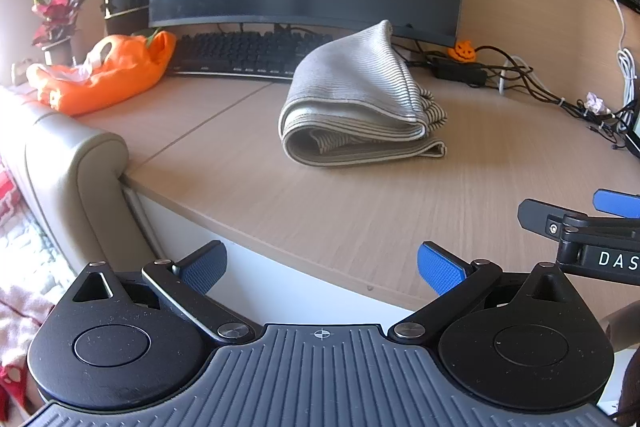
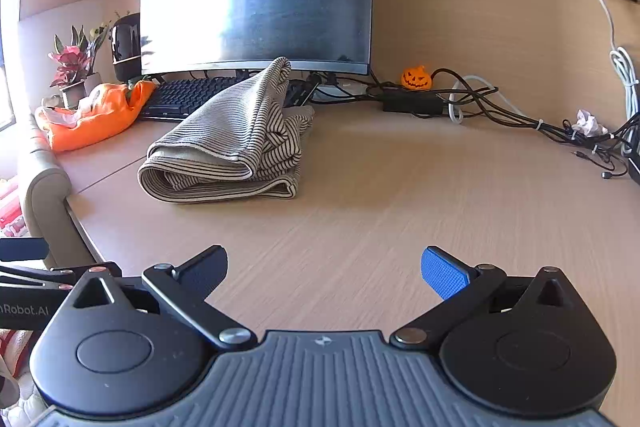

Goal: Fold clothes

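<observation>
Striped garment (image 1: 360,103) lies folded on table (image 1: 360,211), top flap peaked; both tongs (image 1: 320,267) (image 2: 324,273) wide, empty.

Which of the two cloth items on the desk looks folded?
The grey striped garment, lying in stacked layers mid-desk. The orange cloth by the keyboard is a crumpled heap.

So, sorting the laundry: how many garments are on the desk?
2: a striped garment folded mid-desk before the keyboard, and an orange garment bunched at the far left. More may lie off-frame.
</observation>
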{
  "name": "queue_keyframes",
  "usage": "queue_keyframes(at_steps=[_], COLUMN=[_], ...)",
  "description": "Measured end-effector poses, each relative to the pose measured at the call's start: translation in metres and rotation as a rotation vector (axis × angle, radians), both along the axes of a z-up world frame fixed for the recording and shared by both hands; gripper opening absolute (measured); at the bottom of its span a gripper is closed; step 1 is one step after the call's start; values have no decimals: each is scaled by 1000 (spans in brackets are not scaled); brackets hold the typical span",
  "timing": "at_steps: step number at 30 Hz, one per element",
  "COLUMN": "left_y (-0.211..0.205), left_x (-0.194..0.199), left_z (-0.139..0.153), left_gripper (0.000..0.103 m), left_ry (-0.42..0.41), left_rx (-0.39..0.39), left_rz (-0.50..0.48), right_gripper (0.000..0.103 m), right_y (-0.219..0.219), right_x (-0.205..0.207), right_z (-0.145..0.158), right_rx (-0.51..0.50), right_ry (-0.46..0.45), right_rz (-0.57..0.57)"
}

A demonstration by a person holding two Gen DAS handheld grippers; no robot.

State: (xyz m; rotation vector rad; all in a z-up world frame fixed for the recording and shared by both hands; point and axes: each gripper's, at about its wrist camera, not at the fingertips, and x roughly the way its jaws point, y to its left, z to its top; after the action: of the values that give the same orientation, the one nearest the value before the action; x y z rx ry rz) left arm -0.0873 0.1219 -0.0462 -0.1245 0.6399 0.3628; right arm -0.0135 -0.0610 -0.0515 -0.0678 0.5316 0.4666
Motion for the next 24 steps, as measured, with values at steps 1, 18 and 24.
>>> queue_keyframes(at_steps=[1, 18, 24], left_y=[0, 9, 10], left_x=[0, -4, -6], left_z=[0, -1, -1], left_gripper=[103, 103, 103], left_ry=[2, -4, -8], left_rx=[6, -27, -34], left_rz=[2, 10, 8], right_gripper=[103, 103, 103], right_y=[0, 8, 10], right_x=[0, -3, -5], right_z=[0, 1, 1], right_rx=[0, -20, -24], right_ry=[-2, -13, -14], right_rz=[0, 13, 16])
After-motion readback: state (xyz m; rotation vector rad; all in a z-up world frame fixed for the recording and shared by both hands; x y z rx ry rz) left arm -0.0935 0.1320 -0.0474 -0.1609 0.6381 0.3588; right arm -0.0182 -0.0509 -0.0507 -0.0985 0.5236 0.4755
